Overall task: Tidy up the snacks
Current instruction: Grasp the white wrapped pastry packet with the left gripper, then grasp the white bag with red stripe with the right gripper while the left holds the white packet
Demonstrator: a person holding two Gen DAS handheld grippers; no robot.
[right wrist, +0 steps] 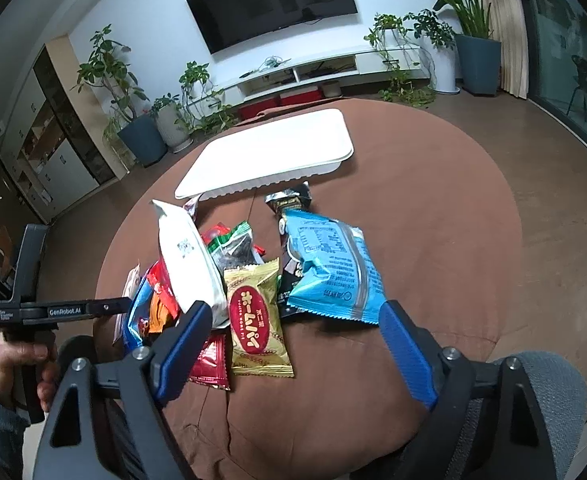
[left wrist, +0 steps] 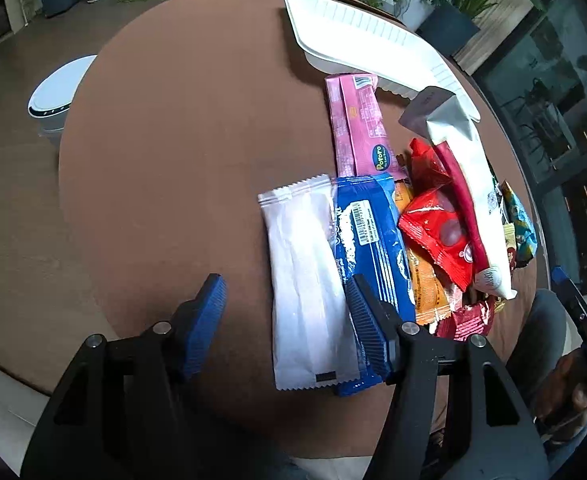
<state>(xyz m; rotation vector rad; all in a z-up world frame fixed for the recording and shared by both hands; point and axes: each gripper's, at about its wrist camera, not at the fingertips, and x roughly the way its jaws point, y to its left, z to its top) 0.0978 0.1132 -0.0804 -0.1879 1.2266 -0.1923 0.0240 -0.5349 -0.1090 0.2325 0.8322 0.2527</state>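
Snack pile: a heap of wrapped snacks lies on the round brown table (right wrist: 433,216), just in front of the white tray (right wrist: 269,152).
White packet (left wrist: 305,284): flat on the table at the left edge of the pile, touching the blue packet (left wrist: 373,232) beside it.
Pink box (left wrist: 359,132): behind the blue packet, its far end near the tray's ribbed edge.
Tall white bag (right wrist: 191,256): lies across the pile, with red wrappers (left wrist: 439,232) and an orange one beside it.
Gold packet (right wrist: 259,320): nearest the right gripper, lying lengthwise with red lettering up.
Light blue bag (right wrist: 333,272): to the right of the gold packet, resting on a dark wrapper.
Left gripper (left wrist: 289,316): jaws partly apart; the white packet lies between them, the right finger over the blue packet's edge; whether the pads press, I cannot tell.
Right gripper (right wrist: 293,344): fingers wide, above the gold packet, gripping nothing.
Tray: holds no snack.
Room: potted plants, a wall screen, a white low cabinet.
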